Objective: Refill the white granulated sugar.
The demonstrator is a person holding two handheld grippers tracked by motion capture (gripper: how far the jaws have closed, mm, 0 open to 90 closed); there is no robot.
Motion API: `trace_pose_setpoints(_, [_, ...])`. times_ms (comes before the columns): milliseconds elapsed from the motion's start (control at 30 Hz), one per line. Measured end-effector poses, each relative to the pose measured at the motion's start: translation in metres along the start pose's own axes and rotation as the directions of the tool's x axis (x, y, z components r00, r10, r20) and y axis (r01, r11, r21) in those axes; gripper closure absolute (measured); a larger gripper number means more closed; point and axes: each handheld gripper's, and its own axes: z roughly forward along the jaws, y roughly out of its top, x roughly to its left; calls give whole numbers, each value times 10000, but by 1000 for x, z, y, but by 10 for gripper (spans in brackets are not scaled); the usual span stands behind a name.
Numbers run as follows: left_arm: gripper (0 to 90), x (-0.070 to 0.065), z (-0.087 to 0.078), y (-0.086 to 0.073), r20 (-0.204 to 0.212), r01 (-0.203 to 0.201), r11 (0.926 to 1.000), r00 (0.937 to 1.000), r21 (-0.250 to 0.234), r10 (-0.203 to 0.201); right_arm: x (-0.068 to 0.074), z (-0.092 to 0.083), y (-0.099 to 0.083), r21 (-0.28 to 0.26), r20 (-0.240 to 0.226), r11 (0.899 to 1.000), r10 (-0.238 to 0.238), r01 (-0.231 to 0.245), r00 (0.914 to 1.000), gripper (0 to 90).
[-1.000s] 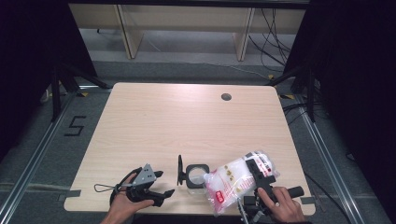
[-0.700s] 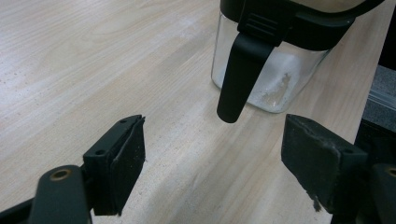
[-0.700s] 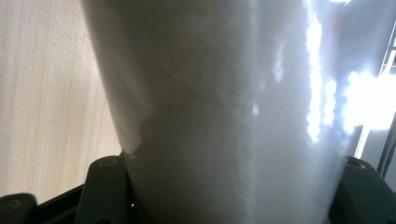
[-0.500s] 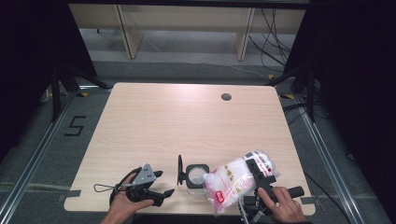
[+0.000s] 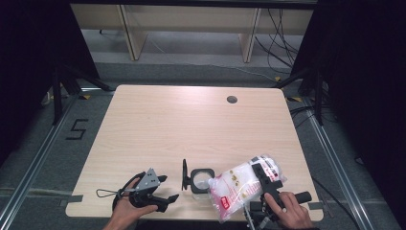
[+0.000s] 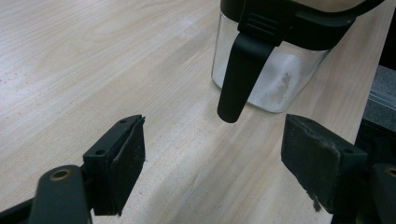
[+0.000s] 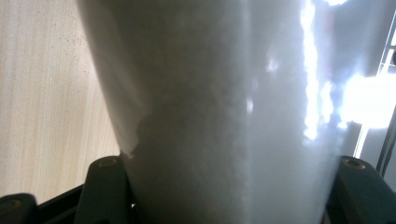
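While my right fingers (image 5: 262,178) clamp the soft, shifting powder bag (image 5: 239,188) mid-body, left fingers (image 5: 168,188) gape empty beside the jar (image 5: 201,178); grip stays firm.

Looking at pale wood-grain table (image 5: 191,124), matt laminate, smooth; seeing clear glossy jar (image 6: 273,81) with matt black plastic lid and clasp, white powder dusting inside; noting bag (image 5: 242,184) as thin glossy clear plastic film, crinkled, showing grainy white contents; reading left gripper (image 6: 212,154) pads (image 6: 128,163) as matt black rubber, worn and rough at edges, on black plastic jaws
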Motion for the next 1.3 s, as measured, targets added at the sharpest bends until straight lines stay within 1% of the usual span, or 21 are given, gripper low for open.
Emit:
trace_pose_setpoints(33, [213, 1, 0, 0, 33, -93, 10000, 10000, 6, 93, 2, 0, -1, 109, -93, 9995, 292, -291, 9995, 410])
trace_pose_setpoints(133, [213, 0, 0, 0, 5, -18, 10000, 10000, -1, 18, 2, -1, -1, 83, -65, 9997, 232, -231, 9997, 410])
trace_pose_setpoints(200, [213, 0, 0, 0, -5, 38, 10000, 10000, -1, -38, -2, 0, 0, -190, 17, 9995, -240, 241, 9997, 410])
trace_pose_setpoints(233, [214, 0, 0, 0, 6, 111, 9999, 9999, -7, -111, 2, -1, 0, 2, -131, 9994, 332, -332, 9994, 410])
trace_pose_setpoints(300, [213, 0, 0, 0, 10, -31, 10000, 10000, 3, 31, 0, -1, 2, -111, -2, 9999, -90, 90, 10000, 410])
trace_pose_setpoints(333, [213, 0, 0, 0, 12, -13, 10000, 10000, 0, 13, 3, -1, 2, -28, -56, 9995, 313, -313, 9995, 410])
trace_pose_setpoints(400, [213, 0, 0, 0, -5, 93, 10000, 10000, -3, -93, -2, -1, 3, -121, -72, 9997, -211, 210, 9998, 410])
trace_pose_setpoints(500, [213, 1, 0, 0, 31, -208, 9998, 9998, 19, 208, 0, -2, 3, -132, -26, 9999, -111, 111, 9999, 410])
trace_pose_setpoints(533, [213, 0, 0, 0, 15, 86, 10000, 10000, 11, -86, 0, -1, 3, -141, -17, 9998, -114, 114, 9999, 410])
trace_pose_setpoints(600, [213, -1, 0, 0, -19, 48, 10000, 10000, 51, -48, 0, -1, 3, -262, 135, 9995, -145, 149, 9998, 410])
trace_pose_setpoints(733, [213, 0, 0, 0, -27, -74, 10000, 10000, 38, 74, 2, -2, 4, -16, -114, 9998, 183, -183, 9998, 410])
trace_pose_setpoints(800, [214, 0, 1, 0, 40, -84, 10000, 10000, 23, 84, 1, -2, 3, -171, 87, 9999, -23, 24, 10000, 409])
trace_pose_setpoints(833, [213, 0, 0, 0, 13, -70, 10000, 10000, 27, 70, -2, -2, 4, -48, -121, 9996, -268, 268, 9996, 410])
trace_pose_setpoints(867, [213, 1, 0, 0, -59, -106, 9999, 9999, 86, 107, -2, -3, 3, 52, -146, 9997, -227, 228, 9996, 410])
trace_pose_setpoints(900, [213, 0, 0, 0, -7, -65, 10000, 10000, 42, 65, 2, -1, 1, -67, 120, 9998, 202, -201, 9997, 410])
trace_pose_setpoints(967, [213, 1, 0, 0, 57, -193, 9998, 9998, 14, 193, -1, -2, 0, 62, 20, 9999, -107, 107, 9999, 410])
trace_pose_setpoints(1000, [213, 0, 1, 0, 29, 3, 10000, 10000, 3, -3, -1, -2, -1, 72, -44, 10000, 67, -67, 10000, 410])
trace_pose_setpoints(1033, [213, 0, 0, 0, -57, 19, 10000, 10000, 84, -18, -2, -1, -2, -35, 109, 9999, -106, 107, 9999, 410])
trace_pose_setpoints(1067, [213, 0, 0, 0, -30, 26, 10000, 10000, 59, -25, -2, -3, -2, 359, -103, 9993, 85, -81, 9999, 410])
trace_pose_setpoints(1167, [214, 0, 0, 0, -14, 57, 10000, 10000, 26, -57, -1, -1, -4, 33, 127, 10000, 61, -62, 9999, 410])
trace_pose_setpoints(1300, [213, 0, 0, 0, 21, 43, 10000, 10000, 32, -43, -1, -3, -3, 244, -39, 9993, 278, -277, 9996, 409])
